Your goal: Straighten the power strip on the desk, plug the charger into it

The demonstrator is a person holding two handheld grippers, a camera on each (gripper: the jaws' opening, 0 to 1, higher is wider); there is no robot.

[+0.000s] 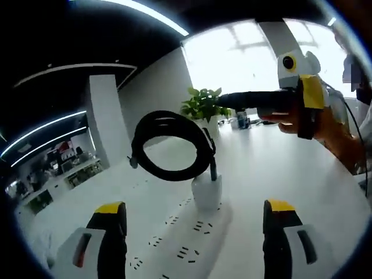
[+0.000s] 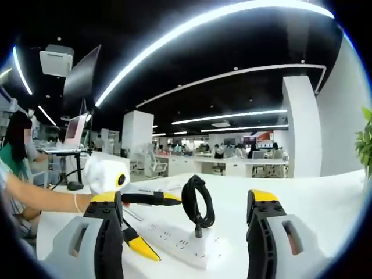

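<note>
A white power strip lies on the white desk, running between my left gripper's open jaws. A white charger stands upright on the strip's far end. Its black cable is coiled in a loop above it. My right gripper, held by a hand, hovers higher up, beyond the charger and clear of it. In the right gripper view the strip and the cable coil lie ahead of my open right gripper. The left gripper straddles the strip's left end with yellow-tipped jaws spread.
A potted green plant stands at the desk's far side near bright windows. The white desk stretches wide around the strip. A seated person with a laptop is at the far left; office desks fill the background.
</note>
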